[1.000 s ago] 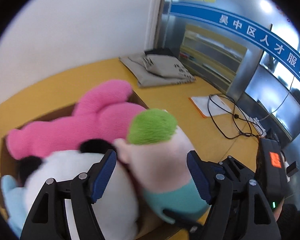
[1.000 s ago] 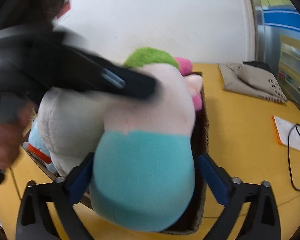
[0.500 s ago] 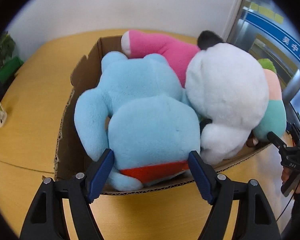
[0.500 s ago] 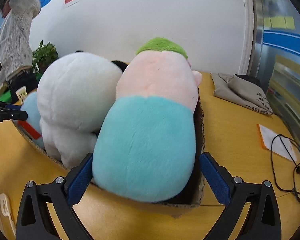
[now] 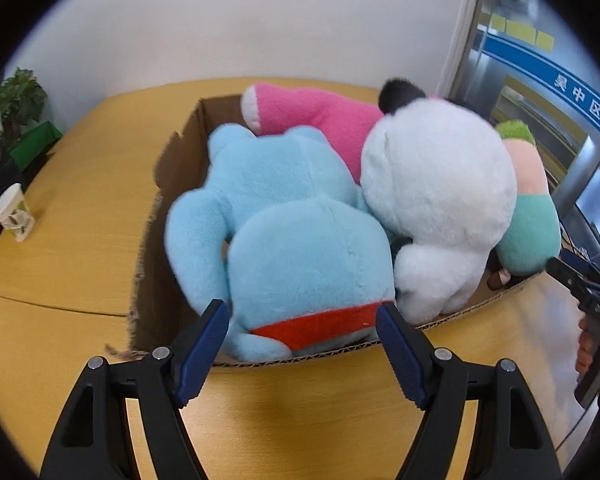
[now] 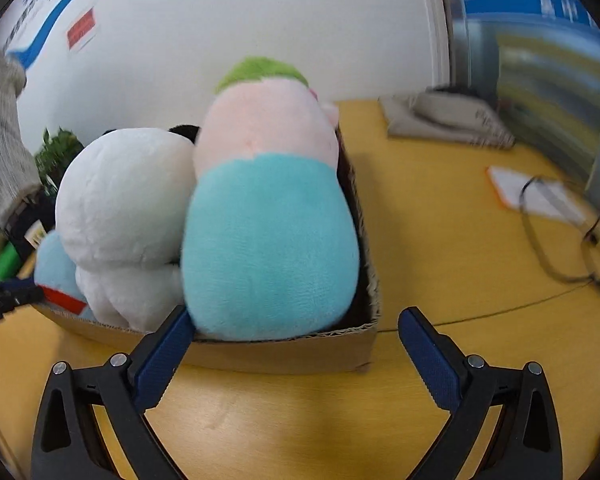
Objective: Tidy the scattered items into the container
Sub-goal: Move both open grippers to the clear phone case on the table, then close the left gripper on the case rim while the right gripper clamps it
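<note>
A cardboard box (image 5: 172,208) (image 6: 284,352) on the yellow table holds several plush toys: a light blue one (image 5: 292,236) with a red band, a white panda (image 5: 436,208) (image 6: 124,200), a pink one (image 5: 324,116) behind, and a green-haired doll (image 6: 268,216) (image 5: 528,200) in teal. My left gripper (image 5: 300,340) is open and empty in front of the box, level with the blue toy. My right gripper (image 6: 292,340) is open and empty in front of the box's other end, close to the doll.
A paper cup (image 5: 12,212) stands at the table's left edge, with a potted plant (image 5: 20,108) beyond. Folded grey cloth (image 6: 444,120), a paper sheet (image 6: 536,196) and black cables (image 6: 564,240) lie on the table to the right.
Both grippers have drawn back from the box. The left one swung from the doll's end round to the blue toy's end. The right jaws no longer straddle the doll.
</note>
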